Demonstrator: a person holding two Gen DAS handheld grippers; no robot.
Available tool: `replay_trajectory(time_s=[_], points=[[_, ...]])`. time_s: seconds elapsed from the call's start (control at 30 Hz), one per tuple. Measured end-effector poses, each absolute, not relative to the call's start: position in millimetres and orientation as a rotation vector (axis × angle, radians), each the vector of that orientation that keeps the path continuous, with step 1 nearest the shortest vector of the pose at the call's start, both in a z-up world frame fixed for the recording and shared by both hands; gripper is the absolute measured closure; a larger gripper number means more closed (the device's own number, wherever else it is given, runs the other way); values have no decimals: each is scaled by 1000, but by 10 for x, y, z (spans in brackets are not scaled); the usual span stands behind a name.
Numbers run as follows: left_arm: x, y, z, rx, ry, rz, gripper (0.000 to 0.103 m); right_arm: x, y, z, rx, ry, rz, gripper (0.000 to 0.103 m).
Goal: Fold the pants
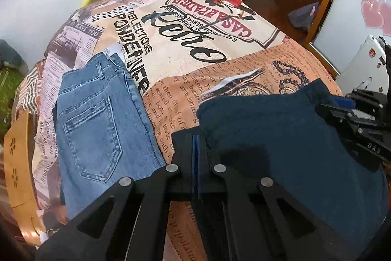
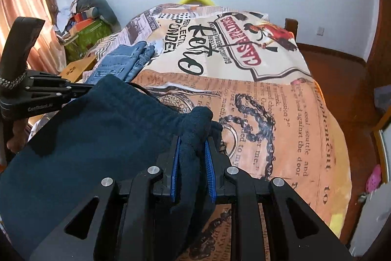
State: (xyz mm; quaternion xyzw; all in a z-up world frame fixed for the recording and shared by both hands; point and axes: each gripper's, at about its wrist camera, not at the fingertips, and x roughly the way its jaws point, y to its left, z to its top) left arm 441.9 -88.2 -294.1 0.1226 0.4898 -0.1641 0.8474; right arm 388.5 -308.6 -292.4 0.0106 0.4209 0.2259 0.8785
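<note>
Right gripper (image 2: 193,151): clamped on a bunched edge of dark pants (image 2: 102,138), near me on the bedspread (image 2: 293,114). Left gripper (image 1: 195,151): pinched together on their left edge, I judge for lifting into a fold. Jeans (image 1: 97,119): far left, spare.

Both views are bright and mostly sharp. Daylight glows through the curtain (image 2: 22,14) at left. Fisheye bending and dark vignetting mark the edges.
</note>
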Motion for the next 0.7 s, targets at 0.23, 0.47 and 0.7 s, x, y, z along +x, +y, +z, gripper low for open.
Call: replay_trajectory(time_s=[0.23,0.47,0.7], points=[[4223,-846,-2511,222,959,-368,101,3763,-3194,-2638,14,867,445,74],[3796,-904,-2022,219,870,-397,97,3445,-3286,-2239,-3,801,442,65],[3466,-901,-1940,188,888,-394,75,3062,-3288,-1938,-20,733,447,46]])
